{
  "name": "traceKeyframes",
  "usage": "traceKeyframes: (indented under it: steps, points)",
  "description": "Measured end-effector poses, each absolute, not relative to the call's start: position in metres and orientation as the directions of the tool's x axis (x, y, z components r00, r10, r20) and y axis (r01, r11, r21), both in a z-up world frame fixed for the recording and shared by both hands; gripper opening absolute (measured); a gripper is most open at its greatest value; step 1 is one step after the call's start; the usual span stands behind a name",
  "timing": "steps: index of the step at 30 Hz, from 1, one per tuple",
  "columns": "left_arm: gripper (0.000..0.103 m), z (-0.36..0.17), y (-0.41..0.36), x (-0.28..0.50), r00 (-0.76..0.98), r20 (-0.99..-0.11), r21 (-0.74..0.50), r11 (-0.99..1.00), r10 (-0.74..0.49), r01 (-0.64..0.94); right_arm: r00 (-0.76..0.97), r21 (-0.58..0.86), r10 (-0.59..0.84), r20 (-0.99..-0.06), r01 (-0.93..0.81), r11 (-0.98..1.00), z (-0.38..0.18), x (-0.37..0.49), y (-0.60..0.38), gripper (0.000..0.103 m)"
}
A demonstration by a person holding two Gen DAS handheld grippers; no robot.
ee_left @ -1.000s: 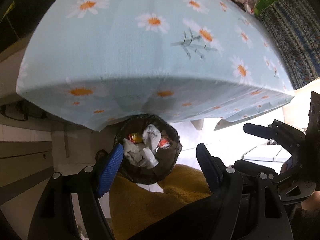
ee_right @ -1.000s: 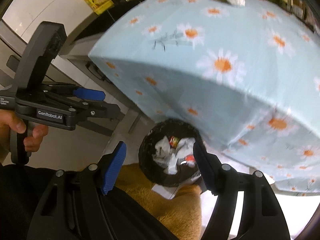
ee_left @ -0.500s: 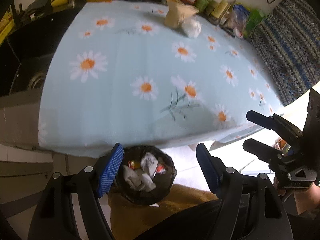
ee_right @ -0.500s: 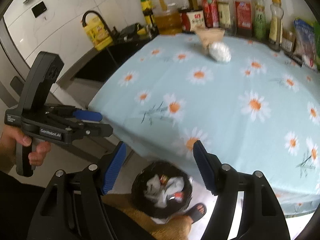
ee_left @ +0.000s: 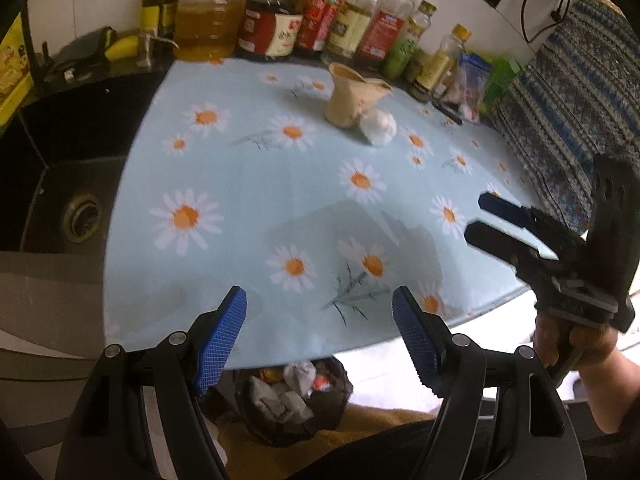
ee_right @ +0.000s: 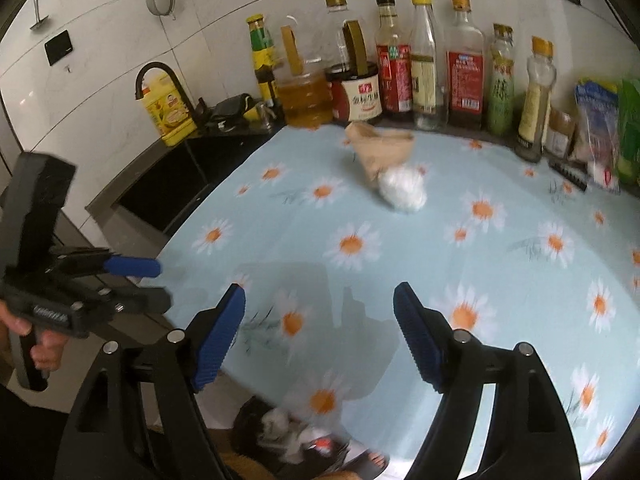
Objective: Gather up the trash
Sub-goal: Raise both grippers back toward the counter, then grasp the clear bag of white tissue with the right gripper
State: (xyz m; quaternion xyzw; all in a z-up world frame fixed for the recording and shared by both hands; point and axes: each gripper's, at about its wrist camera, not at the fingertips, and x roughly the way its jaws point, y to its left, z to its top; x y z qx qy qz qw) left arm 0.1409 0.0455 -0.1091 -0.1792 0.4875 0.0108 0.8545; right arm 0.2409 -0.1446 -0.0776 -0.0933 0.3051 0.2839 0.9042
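A crumpled brown paper bag (ee_left: 352, 96) (ee_right: 380, 152) and a white crumpled wad (ee_left: 378, 128) (ee_right: 402, 190) lie side by side at the far part of the daisy tablecloth (ee_left: 248, 184) (ee_right: 520, 280). A black trash bin (ee_left: 292, 396) (ee_right: 288, 432) with white and red scraps stands on the floor under the near table edge. My left gripper (ee_left: 320, 300) (ee_right: 158, 284) is open and empty above the near edge. My right gripper (ee_right: 320, 296) (ee_left: 480, 216), held to its right, is opening its jaws with nothing between them.
Several sauce and oil bottles (ee_right: 420, 64) line the back wall. A black sink (ee_left: 76, 200) with a black faucet (ee_right: 160, 76) lies left of the table. A patterned cloth (ee_left: 568, 112) hangs at the right. A sandalled foot (ee_right: 372, 460) is beside the bin.
Both grippers rose from beside the bin to above the table's near edge and tilted up, bringing tabletop and bottles into view. The right jaws stand slightly wider.
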Motion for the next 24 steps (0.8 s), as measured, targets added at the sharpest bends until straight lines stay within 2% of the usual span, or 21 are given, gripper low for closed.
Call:
traceKeyframes:
  steps: [6, 8, 21, 23, 24]
  points:
    - [0.073, -0.102, 0.053, 0.145, 0.549, -0.823, -0.305, 0.930, -0.147, -0.207, 0.673, -0.029, 0.431, -0.601, -0.557, 0.830, -0.065, 0.296, -0.138, 0.076]
    - [0.073, -0.102, 0.055, 0.147, 0.553, -0.820, -0.310, 0.926, -0.145, -0.217, 0.684, -0.067, 0.396, -0.613, -0.545, 0.836, -0.069, 0.314, -0.134, 0.079]
    - [0.073, -0.101, 0.072, 0.145, 0.570, -0.814, -0.330, 0.898, -0.114, -0.292, 0.628, -0.062, 0.338, -0.701, -0.526, 0.849, -0.098, 0.405, -0.122, 0.078]
    - [0.073, -0.102, 0.074, 0.144, 0.571, -0.813, -0.337, 0.892, -0.115, -0.301, 0.623, -0.068, 0.340, -0.705, -0.537, 0.841, -0.099, 0.409, -0.118, 0.077]
    - [0.073, -0.103, 0.075, 0.144, 0.570, -0.813, -0.339, 0.890, -0.115, -0.304, 0.623, -0.076, 0.335, -0.707, -0.538, 0.840, -0.100, 0.411, -0.116, 0.072]
